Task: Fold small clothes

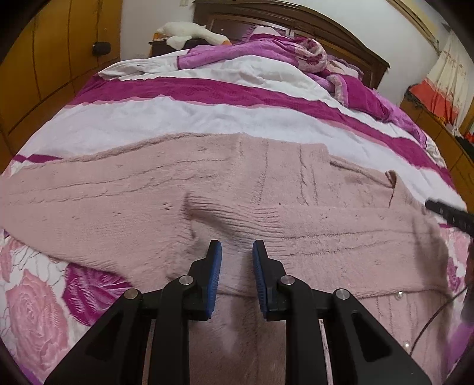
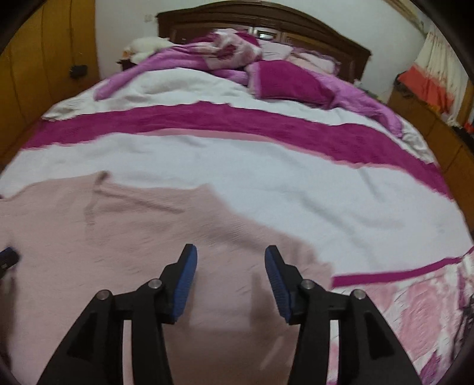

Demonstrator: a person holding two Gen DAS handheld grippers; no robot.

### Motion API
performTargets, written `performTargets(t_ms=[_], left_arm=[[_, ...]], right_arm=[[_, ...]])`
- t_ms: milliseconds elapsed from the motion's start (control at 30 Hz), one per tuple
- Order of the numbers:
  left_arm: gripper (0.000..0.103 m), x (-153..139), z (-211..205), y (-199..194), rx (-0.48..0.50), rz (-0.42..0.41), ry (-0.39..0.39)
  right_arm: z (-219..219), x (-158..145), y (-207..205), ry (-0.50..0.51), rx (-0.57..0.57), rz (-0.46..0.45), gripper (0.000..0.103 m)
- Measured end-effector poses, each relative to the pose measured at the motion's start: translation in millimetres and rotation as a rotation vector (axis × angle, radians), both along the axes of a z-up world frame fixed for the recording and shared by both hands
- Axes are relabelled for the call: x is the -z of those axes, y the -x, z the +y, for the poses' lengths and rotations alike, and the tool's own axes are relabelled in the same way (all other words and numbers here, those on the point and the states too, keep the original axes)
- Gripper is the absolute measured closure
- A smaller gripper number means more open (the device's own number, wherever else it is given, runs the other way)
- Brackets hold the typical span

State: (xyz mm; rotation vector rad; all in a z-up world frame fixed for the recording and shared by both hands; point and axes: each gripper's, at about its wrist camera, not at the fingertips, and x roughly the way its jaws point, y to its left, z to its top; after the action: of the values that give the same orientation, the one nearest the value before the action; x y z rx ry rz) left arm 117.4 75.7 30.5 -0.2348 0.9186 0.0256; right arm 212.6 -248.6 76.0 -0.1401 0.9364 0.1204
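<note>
Two grippers hang over one pink knitted sweater (image 1: 266, 189), which lies spread flat across the near part of the bed, on a bedspread (image 1: 177, 118) banded in white and magenta with pink roses at the near edge.

From the left wrist view we see the left gripper (image 1: 237, 248) pointing down at the sweater's middle. Its blue pads (image 1: 214, 266) stand a narrow gap apart, with nothing pinched between them; only the knit shows through the gap, below and beyond the tips. We cannot tell whether the tips touch the wool. A ribbed cuff lies just ahead of the tips, with a sleeve folded across the body. Small pearl buttons (image 1: 400, 294) sit near the right-hand hem. A dark finger of the right gripper pokes in at the right edge of this view, over the sweater's right side.

From the right wrist view, which is blurred, the right gripper (image 2: 231, 254) has its jaws clearly wider apart and empty. The sweater (image 2: 118, 231) fills the ground under it and to its left; its right edge runs just past the right finger, where the bare bedspread (image 2: 326, 201) begins. The garment's collar notch lies well up and to the left of the tips.

Beyond it all we see crumpled purple bedding (image 2: 284, 80) against a dark wooden headboard (image 2: 296, 26).
</note>
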Motion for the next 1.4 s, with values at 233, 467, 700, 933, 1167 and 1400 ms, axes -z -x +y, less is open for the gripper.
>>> performTargets(t_ms=[233, 467, 700, 933, 1167, 1400], left_arm=[[0.1, -15, 34, 15, -0.067, 0.004, -0.016], [0.094, -8, 89, 30, -0.207, 0.051, -0.032], [0.089, 13, 143, 45, -0.375, 0.106, 0.06], [0.084, 22, 171, 54, -0.464, 0.045, 0.202], [0.083, 28, 193, 48, -0.557, -0.011, 0.252], [0.083, 33, 216, 35, -0.607, -0.046, 0.243]], right_arm=[[9, -1, 52, -0.133, -0.034, 0.031, 0.049], [-5, 4, 90, -0.206, 0.014, 0.059, 0.043], [-15, 17, 118, -0.222, 0.072, 0.099, 0.041], [-20, 36, 133, -0.236, 0.127, 0.12, 0.04], [-26, 36, 152, -0.287, 0.178, 0.11, 0.04], [-30, 16, 172, -0.281, 0.178, 0.055, 0.04]])
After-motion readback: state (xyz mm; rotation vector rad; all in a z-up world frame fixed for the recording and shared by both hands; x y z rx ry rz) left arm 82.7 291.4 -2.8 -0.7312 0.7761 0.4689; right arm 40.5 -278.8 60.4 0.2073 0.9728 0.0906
